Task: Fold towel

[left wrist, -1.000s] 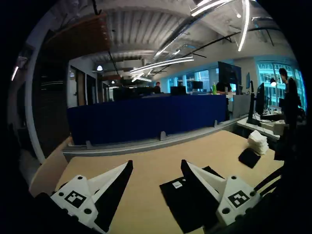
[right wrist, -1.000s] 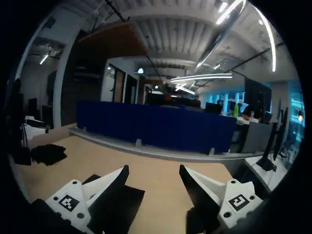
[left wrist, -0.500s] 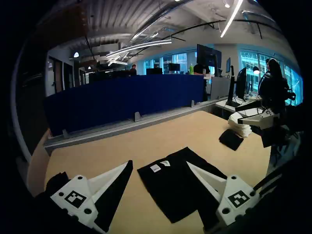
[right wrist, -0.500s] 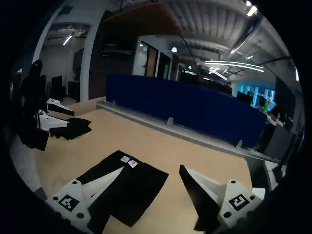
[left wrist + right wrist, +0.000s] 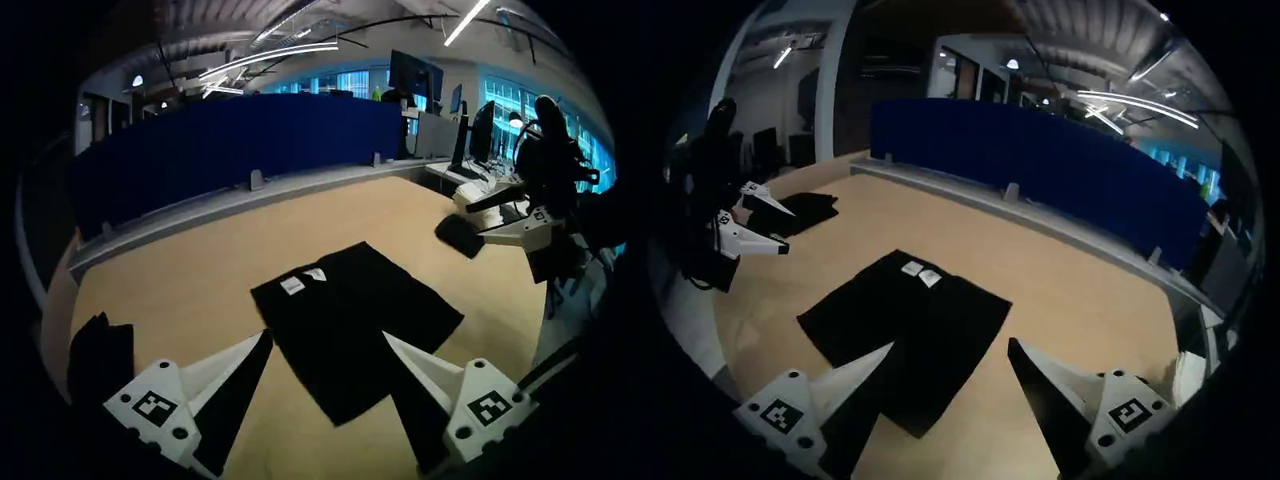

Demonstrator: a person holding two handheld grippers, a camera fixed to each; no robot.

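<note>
Left gripper view: one black towel (image 5: 352, 308) with two white tags (image 5: 302, 280) lies flat mid-tabletop (image 5: 192, 264), just ahead of the left tool (image 5: 326, 334) and right tool (image 5: 950, 344), both spread open and empty. A crumpled cloth (image 5: 100, 356) sits near left, a folded cloth (image 5: 460, 234) far right. Bare wood rings the towel.

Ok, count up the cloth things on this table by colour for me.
Black: 3 (flat towel, crumpled cloth, folded cloth)
White: 1 (stack)
Total: 4
</note>
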